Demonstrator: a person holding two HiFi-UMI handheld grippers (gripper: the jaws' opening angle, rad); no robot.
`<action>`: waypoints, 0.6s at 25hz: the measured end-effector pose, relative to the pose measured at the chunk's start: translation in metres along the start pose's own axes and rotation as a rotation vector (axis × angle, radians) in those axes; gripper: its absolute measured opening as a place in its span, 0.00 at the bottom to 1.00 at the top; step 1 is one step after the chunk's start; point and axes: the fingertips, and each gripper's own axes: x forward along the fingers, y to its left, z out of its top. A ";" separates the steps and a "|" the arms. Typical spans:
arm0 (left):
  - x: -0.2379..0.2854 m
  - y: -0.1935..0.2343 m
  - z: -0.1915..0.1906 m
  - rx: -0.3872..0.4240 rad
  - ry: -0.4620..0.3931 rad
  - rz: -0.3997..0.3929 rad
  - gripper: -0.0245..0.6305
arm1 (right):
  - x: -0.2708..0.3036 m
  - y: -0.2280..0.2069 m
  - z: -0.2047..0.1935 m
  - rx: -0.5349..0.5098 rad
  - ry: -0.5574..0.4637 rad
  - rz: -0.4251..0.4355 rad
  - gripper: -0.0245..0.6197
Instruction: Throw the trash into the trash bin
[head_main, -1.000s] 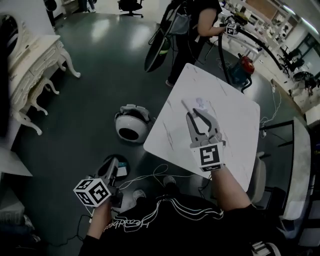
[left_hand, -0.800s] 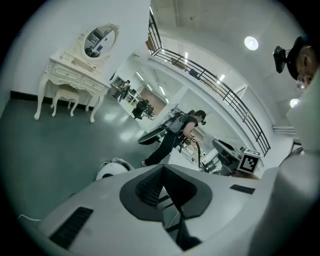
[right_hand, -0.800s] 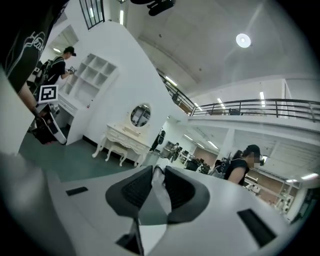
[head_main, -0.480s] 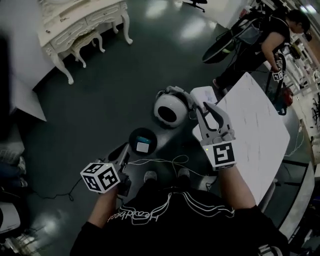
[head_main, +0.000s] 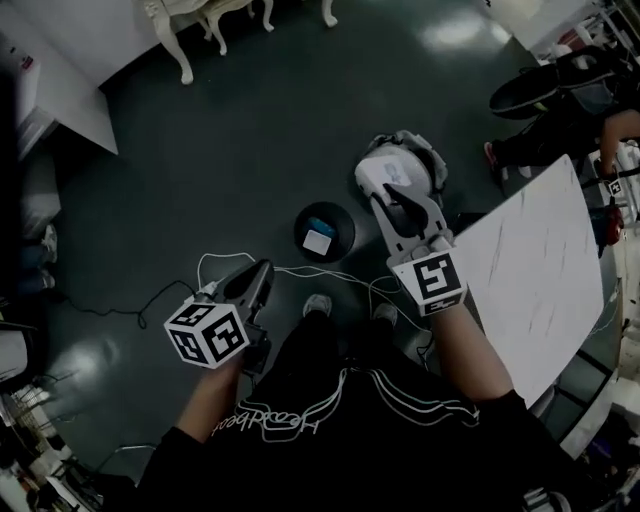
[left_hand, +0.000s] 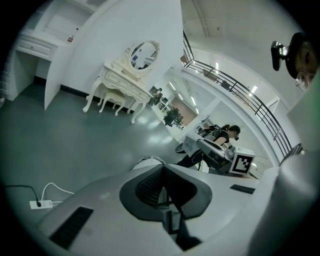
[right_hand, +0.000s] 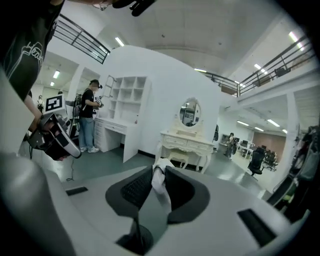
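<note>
Dark green floor (head_main: 200, 170), with a black round trash bin (head_main: 324, 232) standing on it just ahead of the wearer's shoes (head_main: 318, 304); a blue-and-white item lies inside. A white cable (head_main: 300, 270) trails across the floor between the bin and the shoes. A white round device (head_main: 392, 168) with grey cloth on it sits near the bin on its right, off the left edge of the white table (head_main: 540, 270). A white dressing table (right_hand: 187, 141) stands well apart by the wall. Another person (head_main: 560, 90) is beyond the table's far corner. The right gripper (head_main: 393, 196) hangs over the floor just off the table's left edge, to the right of the bin. In the head view its tips overlap the round device. Its jaws stand narrowly apart, pinched on the trash (right_hand: 160, 187), a white crumpled strip, paper or tissue, can't tell which. The strip's long axis runs along the jaws, from between the pads out to the tips. Its crumpled end pokes just past the tips and points away from the wearer. The trash is not in the bin; it is held off to the bin's right. The left gripper (head_main: 258, 276) is over the floor left of the bin, near the cable, angled toward the bin's side. Its jaws are closed together and empty.
</note>
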 end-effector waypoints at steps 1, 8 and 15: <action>0.000 0.006 -0.002 -0.011 0.001 0.010 0.04 | 0.012 0.009 -0.010 0.016 0.017 0.024 0.20; -0.002 0.035 -0.033 -0.099 0.036 0.052 0.04 | 0.069 0.066 -0.100 0.093 0.162 0.160 0.20; 0.015 0.061 -0.068 -0.149 0.095 0.071 0.04 | 0.119 0.113 -0.221 0.140 0.373 0.295 0.20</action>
